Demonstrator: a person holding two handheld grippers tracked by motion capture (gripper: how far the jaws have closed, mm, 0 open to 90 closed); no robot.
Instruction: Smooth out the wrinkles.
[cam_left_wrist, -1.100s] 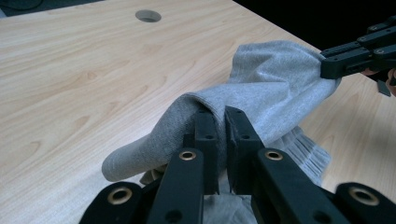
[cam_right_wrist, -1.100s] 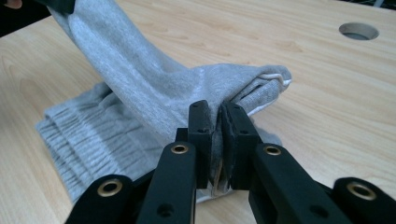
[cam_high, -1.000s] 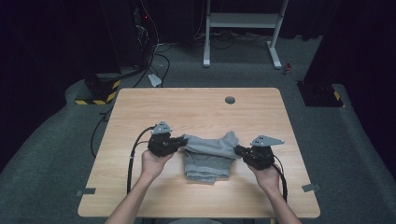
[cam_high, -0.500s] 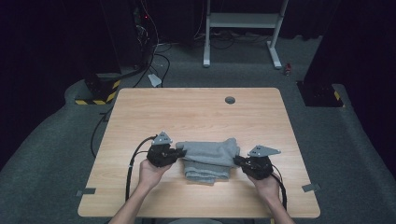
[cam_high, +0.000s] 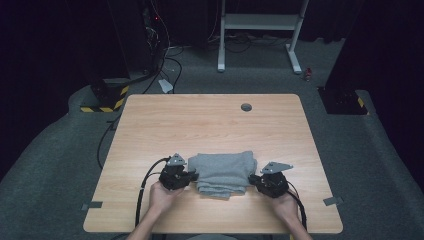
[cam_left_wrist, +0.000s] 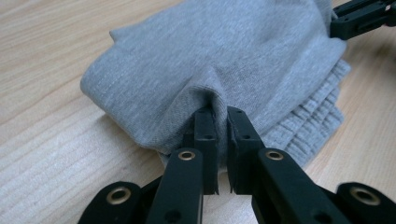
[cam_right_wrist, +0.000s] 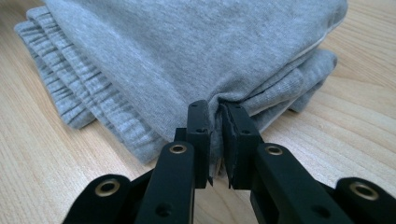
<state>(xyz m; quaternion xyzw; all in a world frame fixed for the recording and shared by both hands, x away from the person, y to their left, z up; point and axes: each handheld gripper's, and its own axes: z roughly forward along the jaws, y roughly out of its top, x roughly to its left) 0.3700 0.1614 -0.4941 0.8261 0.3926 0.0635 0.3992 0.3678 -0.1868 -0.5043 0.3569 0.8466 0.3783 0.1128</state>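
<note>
Both claws (cam_high: 192, 176) (cam_high: 253, 179) have lowered the pinched grey garment (cam_high: 222, 172).

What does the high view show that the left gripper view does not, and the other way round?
High view alone: the whole table, both hands, the left hand, and the floor with a cable around it. Left gripper view alone: the left gripper shut on a pinched fold of the grey garment, and the ribbed hem under the fold. Both: the garment on the wood, and the right gripper at its far edge.
</note>
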